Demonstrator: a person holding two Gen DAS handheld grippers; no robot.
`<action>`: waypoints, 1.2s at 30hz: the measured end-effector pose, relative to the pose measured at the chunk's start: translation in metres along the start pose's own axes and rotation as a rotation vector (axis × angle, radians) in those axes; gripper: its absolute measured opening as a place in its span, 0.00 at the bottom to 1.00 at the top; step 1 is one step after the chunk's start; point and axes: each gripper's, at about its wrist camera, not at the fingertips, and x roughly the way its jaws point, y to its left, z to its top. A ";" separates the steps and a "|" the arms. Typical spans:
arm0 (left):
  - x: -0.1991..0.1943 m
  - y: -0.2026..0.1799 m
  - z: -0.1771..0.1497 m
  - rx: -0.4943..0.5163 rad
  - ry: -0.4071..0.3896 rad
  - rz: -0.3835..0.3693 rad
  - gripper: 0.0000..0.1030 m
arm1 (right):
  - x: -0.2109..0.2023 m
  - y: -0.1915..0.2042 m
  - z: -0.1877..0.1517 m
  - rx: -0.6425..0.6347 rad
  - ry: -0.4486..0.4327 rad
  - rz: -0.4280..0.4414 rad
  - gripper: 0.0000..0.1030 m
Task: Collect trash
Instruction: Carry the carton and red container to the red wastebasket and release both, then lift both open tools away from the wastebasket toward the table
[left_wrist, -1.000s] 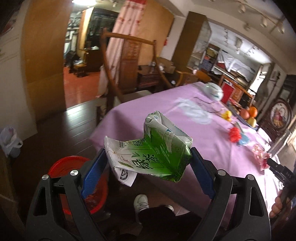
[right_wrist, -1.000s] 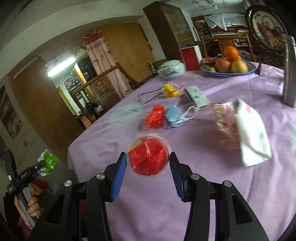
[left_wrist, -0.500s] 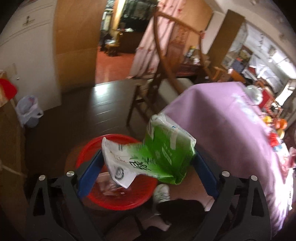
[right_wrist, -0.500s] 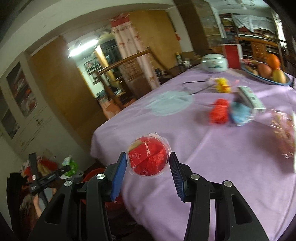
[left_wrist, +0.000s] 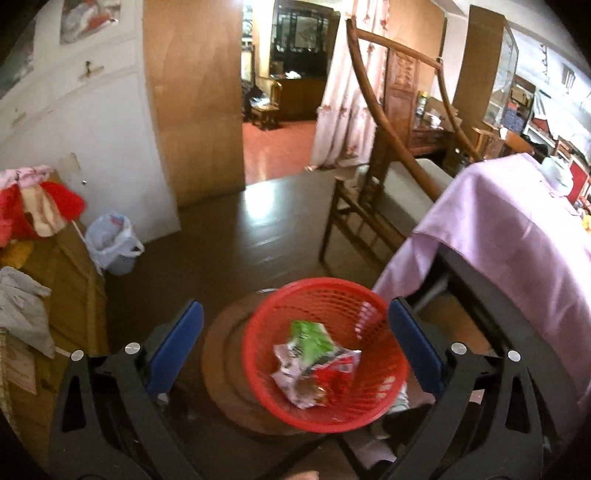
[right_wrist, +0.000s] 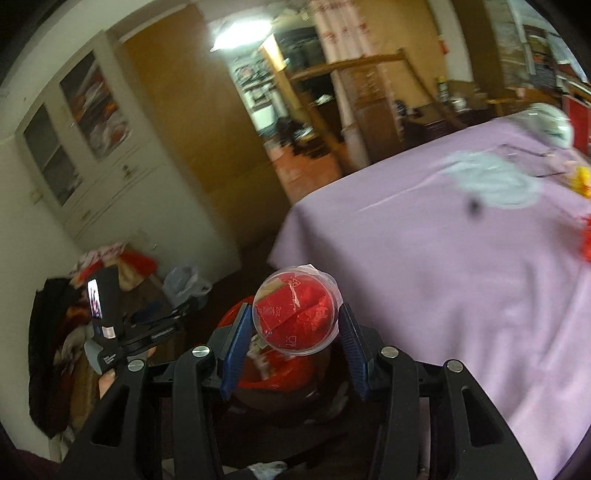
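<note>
**Carton in basket, cup held over it**

The left tool (left_wrist: 295, 336) is seen pointed down at the red basket (left_wrist: 373, 413), which stands on the dark floor beside the corner of the surface (left_wrist: 517, 229) draped in a purple cloth. Its jaws are opening wide, and nothing is held between the blue pads (left_wrist: 177, 347). The green carton (left_wrist: 312, 339) is seen inside the basket, on top of crumpled wrappers (left_wrist: 306, 380); whether it has come to rest cannot be told, since that part is blurred.

The right tool (right_wrist: 293, 332) is clamped on a clear cup (right_wrist: 295, 310) stuffed with red wrapping, gripped on both sides by the pads. The cup is held above the basket (right_wrist: 280, 373), which shows just below and behind it, partly hidden. The surface (right_wrist: 443, 266) lies to the right in this view, with a pale blurred sheet (right_wrist: 491, 177) on it and a yellow item (right_wrist: 583, 181) at the edge of view.

In the right view the left tool (right_wrist: 155, 325) is seen at the left, gripped in a hand (right_wrist: 107, 380). A wooden chair (left_wrist: 391, 158) stands beside the surface, and a white plastic bag (left_wrist: 110, 240) sits on the floor by the wall.
</note>
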 end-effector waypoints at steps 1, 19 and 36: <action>0.000 0.006 0.000 -0.007 -0.005 0.010 0.93 | 0.013 0.009 0.001 -0.014 0.025 0.018 0.46; -0.017 0.054 0.001 -0.090 -0.038 0.031 0.93 | 0.098 0.066 0.013 -0.093 0.149 0.086 0.65; -0.049 -0.056 -0.003 0.112 -0.048 -0.114 0.93 | -0.051 -0.064 0.010 0.066 -0.113 -0.111 0.78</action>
